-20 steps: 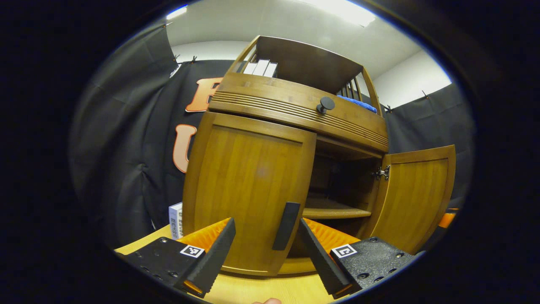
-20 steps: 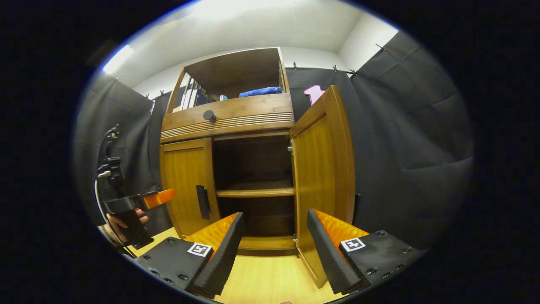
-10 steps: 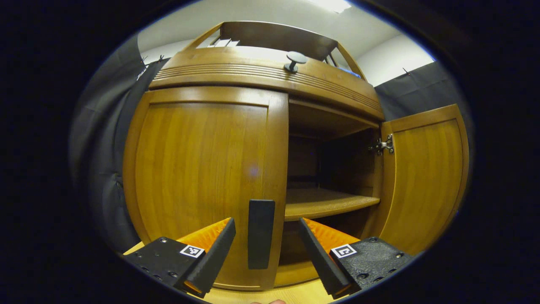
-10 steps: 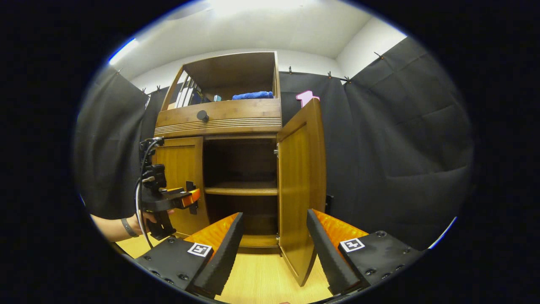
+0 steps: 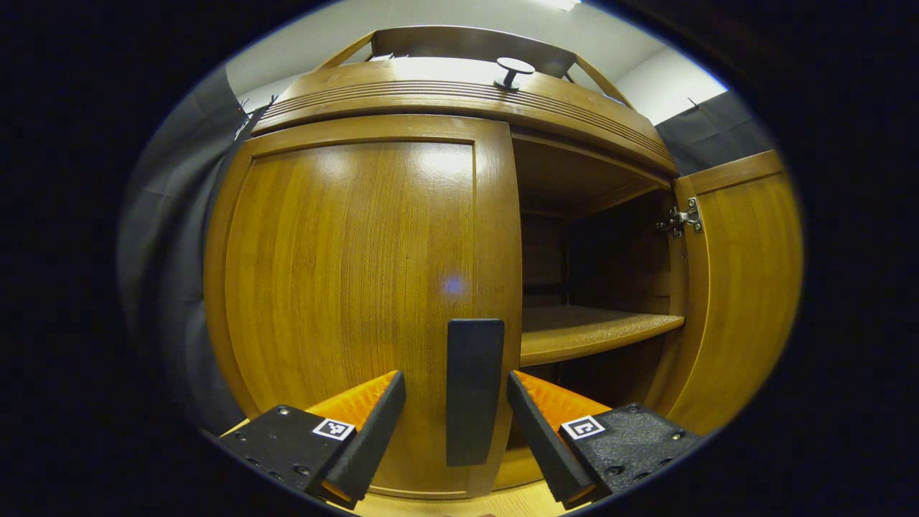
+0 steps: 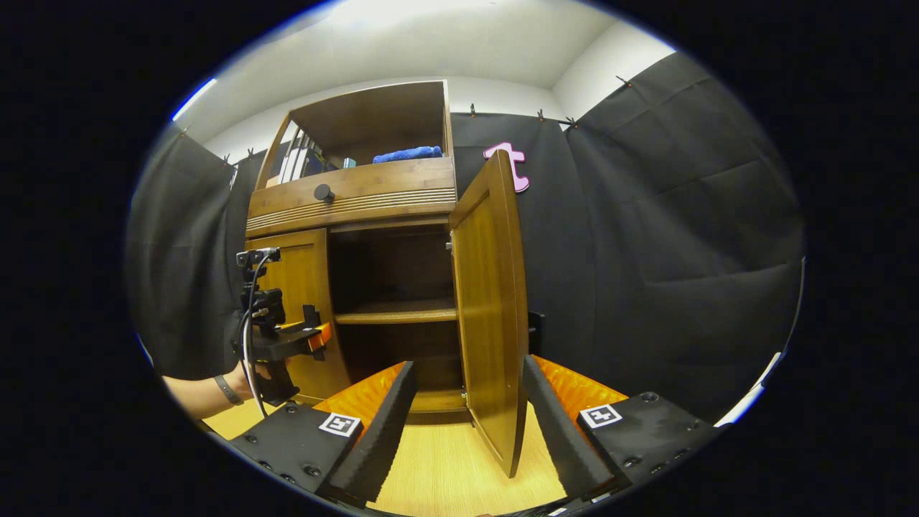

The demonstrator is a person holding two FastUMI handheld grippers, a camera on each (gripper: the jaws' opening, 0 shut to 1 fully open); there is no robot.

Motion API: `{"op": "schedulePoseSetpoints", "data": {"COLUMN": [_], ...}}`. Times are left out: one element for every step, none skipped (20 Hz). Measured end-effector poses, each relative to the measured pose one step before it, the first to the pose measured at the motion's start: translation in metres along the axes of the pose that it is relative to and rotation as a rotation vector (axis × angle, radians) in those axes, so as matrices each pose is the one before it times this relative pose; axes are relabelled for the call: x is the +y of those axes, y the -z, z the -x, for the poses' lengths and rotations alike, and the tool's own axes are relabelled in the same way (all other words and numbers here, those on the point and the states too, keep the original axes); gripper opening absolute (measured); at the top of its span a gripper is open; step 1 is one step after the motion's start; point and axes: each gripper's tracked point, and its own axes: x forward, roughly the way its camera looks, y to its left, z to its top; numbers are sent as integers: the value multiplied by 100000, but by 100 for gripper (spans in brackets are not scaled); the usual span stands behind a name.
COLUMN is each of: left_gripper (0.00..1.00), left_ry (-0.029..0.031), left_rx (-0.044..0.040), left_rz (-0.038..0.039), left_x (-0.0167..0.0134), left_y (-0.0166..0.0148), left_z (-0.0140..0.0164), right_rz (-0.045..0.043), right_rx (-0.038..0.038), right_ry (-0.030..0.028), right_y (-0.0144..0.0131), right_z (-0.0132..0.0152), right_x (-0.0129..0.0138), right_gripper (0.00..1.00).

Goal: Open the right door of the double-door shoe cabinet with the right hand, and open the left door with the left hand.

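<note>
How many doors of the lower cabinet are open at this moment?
1. The right door stands swung open, away from the open right gripper. The left door is closed, its handle between the open left gripper fingers.

Right door point(image 6: 492, 301) wide open, left door point(image 5: 359, 301) shut.

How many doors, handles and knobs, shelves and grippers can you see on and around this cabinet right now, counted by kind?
Doors: 2, the shut left door and the open right door.
Pulls: 2, the bar handle and the round knob.
Inner shelves: 1, the shelf.
Grippers: 2, the left gripper and the right gripper.
Total: 7.
</note>
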Motion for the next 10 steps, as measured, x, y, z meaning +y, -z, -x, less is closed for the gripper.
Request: {"op": "schedulePoseSetpoints", "data": {"left_gripper": [78,66,54,42,30,28,27,27,27,27], "left_ry": [2156,3225,485,34,644,550,621,547,558,519], "left_rx": [1798,1333,-86,2478,608,635,-269,421,229,168], "left_rz": [2712,6592,2548,-1084,-2761,-1740,-469,522,558,-305], "left_x": [-209,-818,133,-93,8,67,-72,-19,-128,-139], "left_y": [598,190,24,622,-205,103,-264,-68,-52,14], "left_z": [-332,252,179,-671,365,121,243,282,551,840], "right_rz": [311,463,427,195,-633,-1180,-1437,-1306,-941,-594], "right_rx": [10,-122,-142,-24,-169,14,302,387,51,-111], "right_ry": [-797,-892,-749,-626,-449,-834,-785,-286,-199,-123], "right_y": [-60,-27,54,96,156,172,366,317,302,143], "right_z": [-211,-149,-32,-65,-30,-84,-38,-91,85,-174], "right_x": [197,244,308,206,366,294,369,149,71,218], "right_gripper": [96,96,96,96,96,96,100,96,96,96]}}
